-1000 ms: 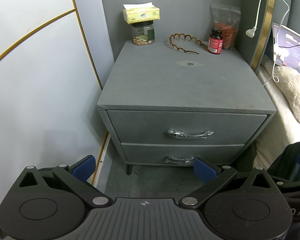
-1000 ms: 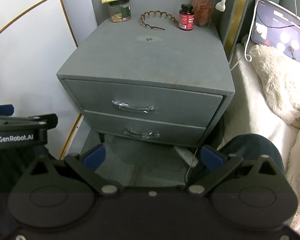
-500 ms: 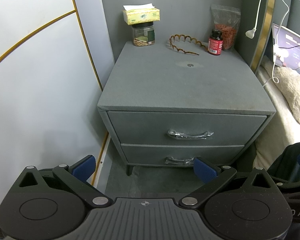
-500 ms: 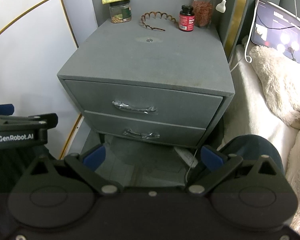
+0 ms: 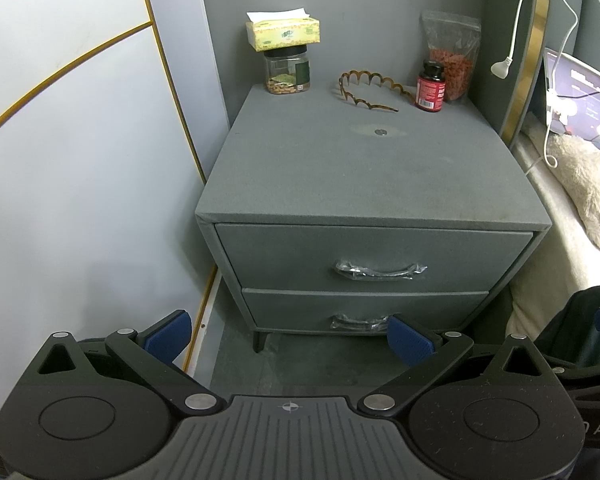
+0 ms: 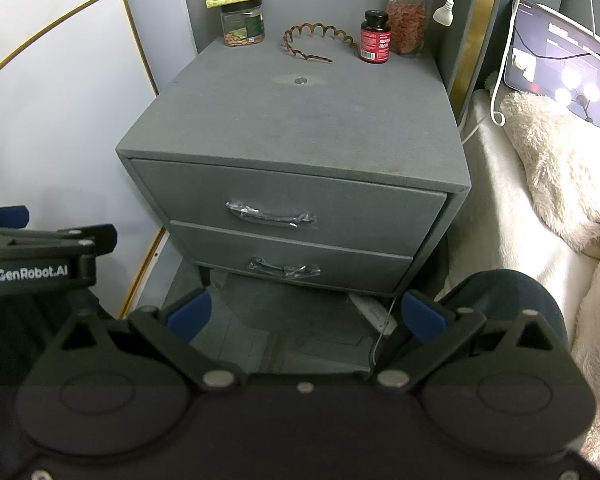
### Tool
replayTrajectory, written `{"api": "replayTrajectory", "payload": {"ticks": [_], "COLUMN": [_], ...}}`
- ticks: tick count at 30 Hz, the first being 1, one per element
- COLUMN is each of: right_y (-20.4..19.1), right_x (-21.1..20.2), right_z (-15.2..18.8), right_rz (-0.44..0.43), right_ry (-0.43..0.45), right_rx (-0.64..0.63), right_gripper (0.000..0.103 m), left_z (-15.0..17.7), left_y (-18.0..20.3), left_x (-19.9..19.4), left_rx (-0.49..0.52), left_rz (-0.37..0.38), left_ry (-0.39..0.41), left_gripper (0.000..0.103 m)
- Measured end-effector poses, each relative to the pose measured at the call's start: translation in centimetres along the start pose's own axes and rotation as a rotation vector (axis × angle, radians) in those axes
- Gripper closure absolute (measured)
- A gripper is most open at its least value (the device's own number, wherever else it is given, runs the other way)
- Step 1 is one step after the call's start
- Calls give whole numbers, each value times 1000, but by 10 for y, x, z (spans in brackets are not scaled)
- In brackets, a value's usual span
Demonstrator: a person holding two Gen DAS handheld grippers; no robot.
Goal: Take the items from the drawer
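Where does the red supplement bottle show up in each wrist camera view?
Left wrist: red bottle upper right, at the nightstand's back edge, beside the bag of red snacks.
Right wrist: red bottle top, right of centre, same back edge.
Shared landmark: the wavy brown headband, just left of the bottle.

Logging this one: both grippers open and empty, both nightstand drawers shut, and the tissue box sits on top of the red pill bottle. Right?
Not quite. The tissue box sits on the clear jar, not the red pill bottle, which stands apart near the snack bag; the left wrist view shows it. Both drawers are shut, both grippers open and empty.
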State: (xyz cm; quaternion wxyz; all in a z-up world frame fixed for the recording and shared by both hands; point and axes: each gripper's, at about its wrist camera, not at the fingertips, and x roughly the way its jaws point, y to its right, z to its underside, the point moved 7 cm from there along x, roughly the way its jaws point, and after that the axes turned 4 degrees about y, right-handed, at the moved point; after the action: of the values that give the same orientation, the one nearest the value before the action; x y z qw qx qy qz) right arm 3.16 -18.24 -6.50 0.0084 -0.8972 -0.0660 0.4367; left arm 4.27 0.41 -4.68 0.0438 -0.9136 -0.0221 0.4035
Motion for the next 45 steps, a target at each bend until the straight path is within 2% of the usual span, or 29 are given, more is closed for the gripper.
{"api": "replayTrajectory", "payload": {"ticks": [45], "right_y": [-3], "right_x": [0], "right_z": [0], "right_rz": [3], "right_ry": [-3], "right_rx": [-14], "right_gripper": [0], "left_z": [3], "left_y": [1], "left_x": [3], "left_rx": [10], "left_rz": [-7], "left_ry": [-1], "left_gripper": [0]}}
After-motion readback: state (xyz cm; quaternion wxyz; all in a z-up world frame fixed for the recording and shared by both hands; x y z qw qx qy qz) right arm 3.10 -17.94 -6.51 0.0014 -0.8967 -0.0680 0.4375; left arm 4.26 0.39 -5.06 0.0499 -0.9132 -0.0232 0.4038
